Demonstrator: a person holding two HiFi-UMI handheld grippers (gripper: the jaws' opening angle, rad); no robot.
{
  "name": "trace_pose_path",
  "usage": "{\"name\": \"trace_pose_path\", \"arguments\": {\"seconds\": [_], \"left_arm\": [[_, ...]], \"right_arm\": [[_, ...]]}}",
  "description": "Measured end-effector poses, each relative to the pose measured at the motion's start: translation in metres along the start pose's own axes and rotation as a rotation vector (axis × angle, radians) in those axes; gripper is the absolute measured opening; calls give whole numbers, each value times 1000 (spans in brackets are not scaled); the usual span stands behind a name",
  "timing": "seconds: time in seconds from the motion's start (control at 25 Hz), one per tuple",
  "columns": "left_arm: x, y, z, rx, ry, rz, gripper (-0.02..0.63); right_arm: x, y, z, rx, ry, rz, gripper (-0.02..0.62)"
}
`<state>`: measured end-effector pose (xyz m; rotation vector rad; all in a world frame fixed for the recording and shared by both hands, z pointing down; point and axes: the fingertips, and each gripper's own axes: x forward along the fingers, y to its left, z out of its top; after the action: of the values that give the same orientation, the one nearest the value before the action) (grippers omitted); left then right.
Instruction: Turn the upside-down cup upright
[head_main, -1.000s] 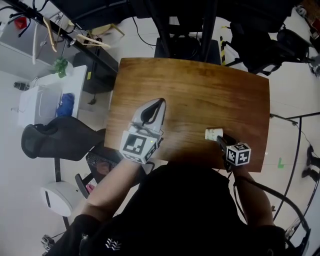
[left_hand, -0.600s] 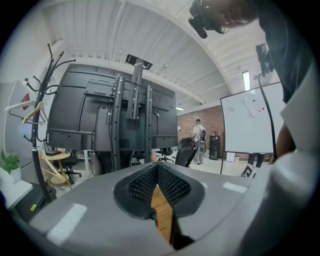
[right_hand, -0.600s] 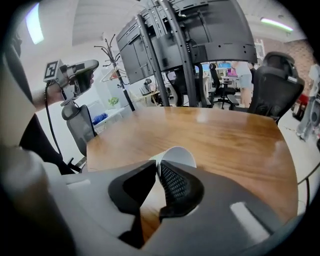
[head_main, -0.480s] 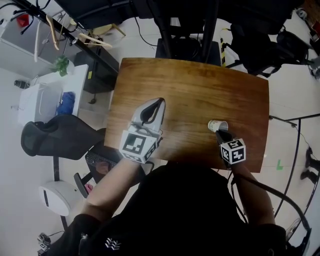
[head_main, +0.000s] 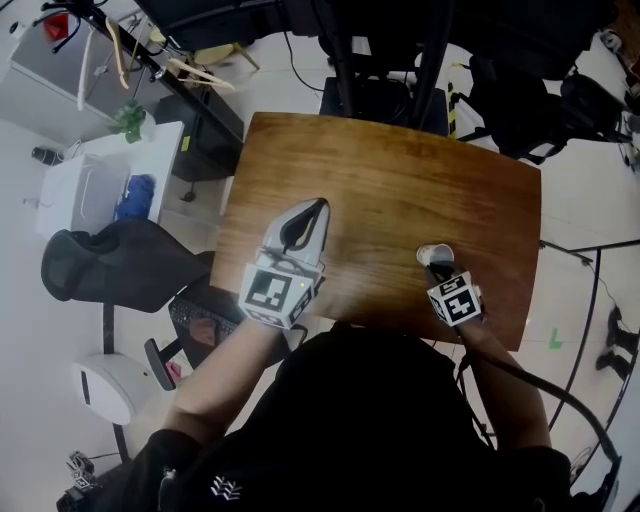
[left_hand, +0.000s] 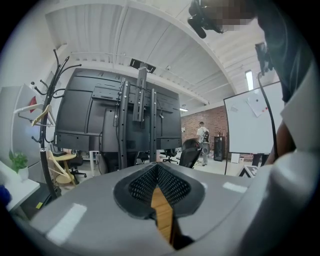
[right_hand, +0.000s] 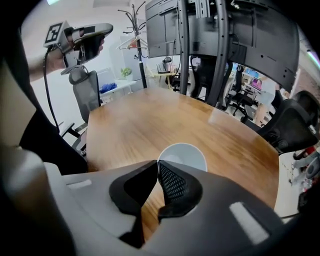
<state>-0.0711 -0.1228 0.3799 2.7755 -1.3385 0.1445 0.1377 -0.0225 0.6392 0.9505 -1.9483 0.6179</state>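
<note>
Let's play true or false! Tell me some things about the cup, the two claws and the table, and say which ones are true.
1. You can see inside the white cup. True.
2. The left claw holds the cup. False: it is shut on nothing. The right claw, which has just closed, pinches the cup's rim.
3. The table is wooden. True.
4. Two cups are on the table. False: there is only one.

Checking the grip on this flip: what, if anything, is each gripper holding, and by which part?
The right gripper pinches the cup by its rim; the left gripper holds nothing.
</note>
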Motion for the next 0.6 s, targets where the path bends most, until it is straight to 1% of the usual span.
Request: {"name": "trace_pose_path", "arguments": {"seconds": [0.12, 0.24, 0.4, 0.52, 0.6], "left_arm": [[-5, 4, 1, -1, -4, 13, 0], [-8, 8, 1, -4, -5, 23, 0], [-10, 7, 0, -9, -5, 20, 0], [-8, 6, 0, -11, -9, 10, 0], [-6, 4, 0, -8, -10, 2, 0]], "right_arm": [[3, 6, 5, 10, -10, 18, 22], [2, 11, 11, 13, -40, 33, 63], [-5, 12, 21, 12, -104, 29, 64], [-14, 11, 31, 5, -176, 7, 64], [-25, 10, 41, 10, -269, 1, 63]]}}
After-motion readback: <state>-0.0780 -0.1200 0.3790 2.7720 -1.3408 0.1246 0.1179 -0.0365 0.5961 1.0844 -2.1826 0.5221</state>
